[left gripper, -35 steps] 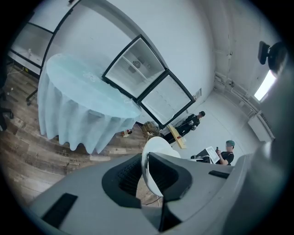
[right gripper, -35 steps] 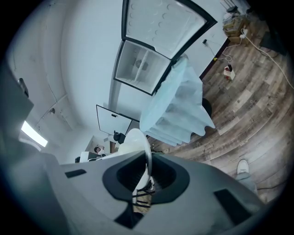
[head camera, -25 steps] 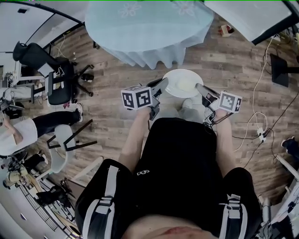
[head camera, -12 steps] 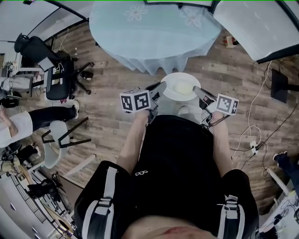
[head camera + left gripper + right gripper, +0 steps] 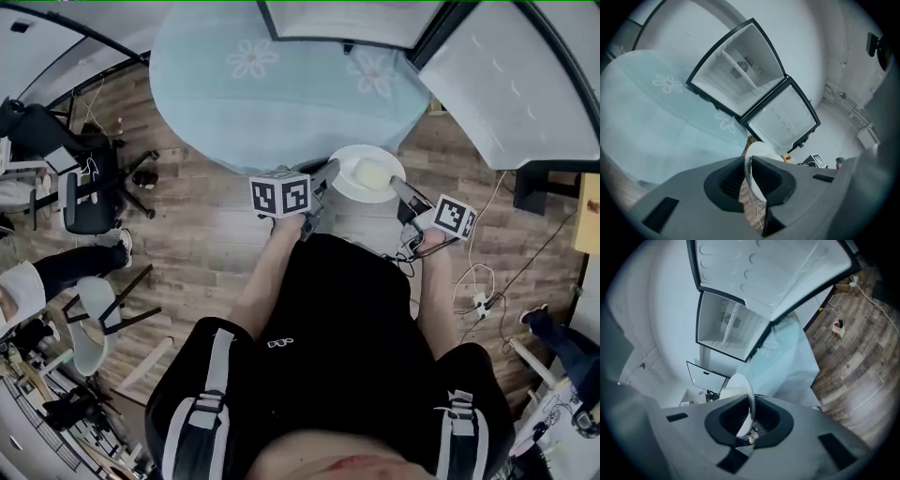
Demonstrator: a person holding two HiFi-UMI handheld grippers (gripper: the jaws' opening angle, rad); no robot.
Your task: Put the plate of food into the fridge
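**user1:** Everything's shifted forward over the last second. The plate (image 5: 367, 173) was out over bare floor and now it sits right at the edge of the tabletop (image 5: 234, 103). The open fridge (image 5: 342, 21) and its door (image 5: 511, 84) have also slid into the top of the head view.

**user2:** Grip still good?

**user1:** Looks it. The left fingers (image 5: 723, 183) are nearly closed and pinching the plate's left rim, which you can see running thin and edge-on between the pads. The right fingers (image 5: 772, 422) are closed down even tighter on the opposite rim. So that's 2 grips, 1 per side, with the plate level between them in front of the person and the food (image 5: 371, 174) sitting in the middle.

**user2:** So where's the fridge from there?

**user1:** Ahead of both sets of fingers, past the far side of the tabletop. The cabinet mouth faces back toward the person and the door is swung out to the right. The line from 1 grip to the other runs across the opening, so I'd guess the plate goes in broadside, both hands together.

**user2:** Which hand gets there first?

**user1:** I'd say the right one, since it's on the door side. My worry is the right rim clipping that door, plus the tabletop sitting in the way of a straight push.
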